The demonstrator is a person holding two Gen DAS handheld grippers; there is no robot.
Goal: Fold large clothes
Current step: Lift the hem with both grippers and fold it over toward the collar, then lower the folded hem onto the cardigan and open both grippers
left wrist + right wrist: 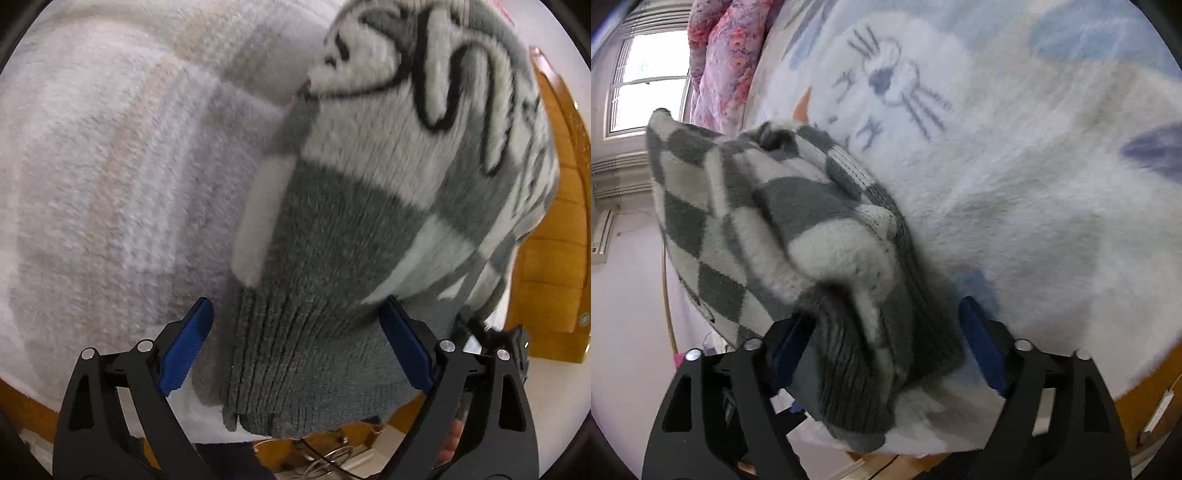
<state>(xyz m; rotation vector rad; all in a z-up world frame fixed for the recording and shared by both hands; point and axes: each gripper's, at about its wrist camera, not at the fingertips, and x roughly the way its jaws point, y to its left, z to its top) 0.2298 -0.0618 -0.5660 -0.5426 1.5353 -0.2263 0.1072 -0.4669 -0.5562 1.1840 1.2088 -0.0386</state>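
Note:
A grey and white checked knit sweater (pixel 369 177) with black-outlined lettering lies on a fluffy white blanket (pixel 103 166). In the left wrist view my left gripper (pixel 295 325) is open, its blue pads either side of the sweater's grey ribbed hem (pixel 306 369). In the right wrist view the same sweater (pixel 746 229) is bunched up, and my right gripper (pixel 882 336) is open with a ribbed cuff or hem (pixel 849 369) lying between its blue pads, not pinched.
The blanket in the right wrist view (pixel 1034 221) carries a printed rabbit face (pixel 890 81). A pink floral quilt (pixel 720 55) lies at the far end by a window (pixel 646 77). A wooden bed frame (pixel 554 258) borders the blanket.

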